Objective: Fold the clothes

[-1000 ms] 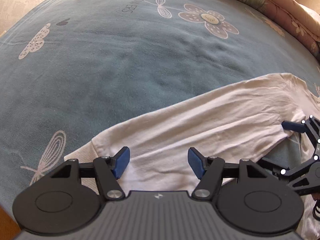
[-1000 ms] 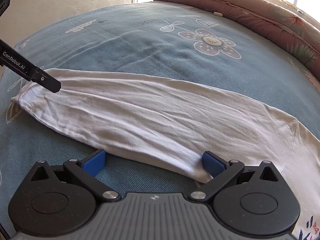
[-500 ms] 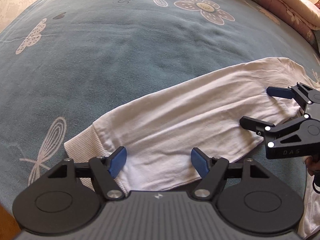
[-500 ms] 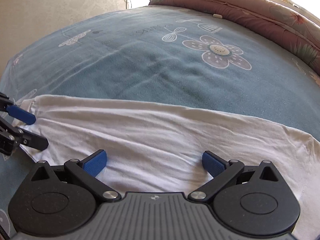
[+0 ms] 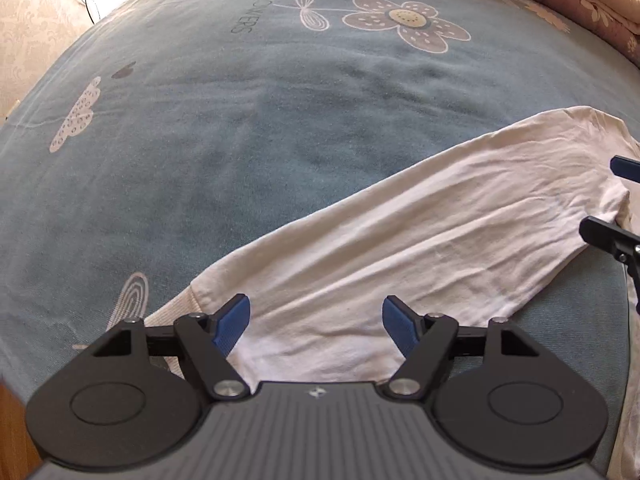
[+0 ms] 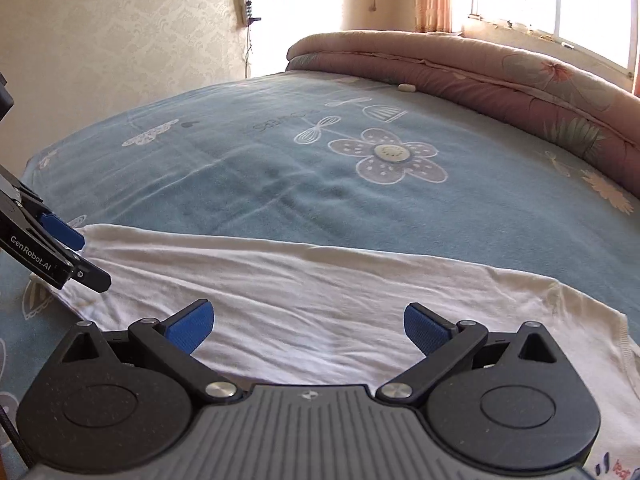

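Hovering wide open, left gripper [image 5: 316, 322] and right gripper [image 6: 309, 326] are risking bunching the white sleeve [image 5: 400, 248] at lower frame.

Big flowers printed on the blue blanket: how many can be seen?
1. The big flower is printed on the far part of the blue blanket, beyond the white sleeve. More flowers may be hidden under the garment or outside the views.
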Tool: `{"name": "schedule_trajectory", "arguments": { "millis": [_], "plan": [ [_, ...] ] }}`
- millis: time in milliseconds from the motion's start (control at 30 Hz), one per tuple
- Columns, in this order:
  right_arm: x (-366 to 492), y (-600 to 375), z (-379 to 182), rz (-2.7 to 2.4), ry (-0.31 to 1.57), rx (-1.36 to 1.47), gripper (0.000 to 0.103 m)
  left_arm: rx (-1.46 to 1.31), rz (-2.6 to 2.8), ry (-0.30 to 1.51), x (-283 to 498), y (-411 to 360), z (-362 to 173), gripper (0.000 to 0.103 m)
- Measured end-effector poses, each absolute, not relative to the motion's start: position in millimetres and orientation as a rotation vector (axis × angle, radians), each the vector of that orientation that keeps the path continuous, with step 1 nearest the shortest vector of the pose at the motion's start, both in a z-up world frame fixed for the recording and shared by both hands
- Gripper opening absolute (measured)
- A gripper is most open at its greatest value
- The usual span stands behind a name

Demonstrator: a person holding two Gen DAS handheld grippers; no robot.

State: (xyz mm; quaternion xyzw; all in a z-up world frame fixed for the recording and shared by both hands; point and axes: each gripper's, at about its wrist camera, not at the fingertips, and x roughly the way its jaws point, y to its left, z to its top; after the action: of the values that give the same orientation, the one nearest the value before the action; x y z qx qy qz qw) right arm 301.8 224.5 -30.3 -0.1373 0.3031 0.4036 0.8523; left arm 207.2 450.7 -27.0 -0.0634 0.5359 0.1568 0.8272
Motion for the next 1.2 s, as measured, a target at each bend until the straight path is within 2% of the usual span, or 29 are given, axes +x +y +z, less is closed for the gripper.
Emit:
{"name": "schedule_trajectory", "arguments": {
  "millis": [233, 467, 633, 733, 900, 1033, 1200],
  "plan": [
    [331, 90, -30, 0.557, 0.682, -0.237, 0.103, -0.07, 0.206, 1.076, 281, 388, -2, 0.074],
    [353, -45, -52, 0.323, 0.756, -0.205, 0.103, -0.029, 0.017, 1.039, 358, 277, 0, 0.074],
    [355, -106, -82, 0.292, 0.871, -0.118, 0.103, 0.048, -0.141, 1.031, 402, 185, -5, 0.074],
    [339, -129, -78, 0.308, 0.884, -0.094, 0.103, 0.098, -0.259, 1.023, 427, 127, -6, 0.074],
    [340, -182, -50, 0.197, 0.738, -0.053, 0.103, 0.132, -0.41, 1.003, 461, 43, -6, 0.074],
    [358, -236, -74, 0.107, 0.836, 0.049, 0.103, 0.151, -0.522, 1.003, 474, -14, -12, 0.074],
    [332, -286, -85, 0.053, 0.828, 0.007, 0.103, 0.204, -0.648, 1.006, 479, -69, -19, 0.074]
  ]
}}
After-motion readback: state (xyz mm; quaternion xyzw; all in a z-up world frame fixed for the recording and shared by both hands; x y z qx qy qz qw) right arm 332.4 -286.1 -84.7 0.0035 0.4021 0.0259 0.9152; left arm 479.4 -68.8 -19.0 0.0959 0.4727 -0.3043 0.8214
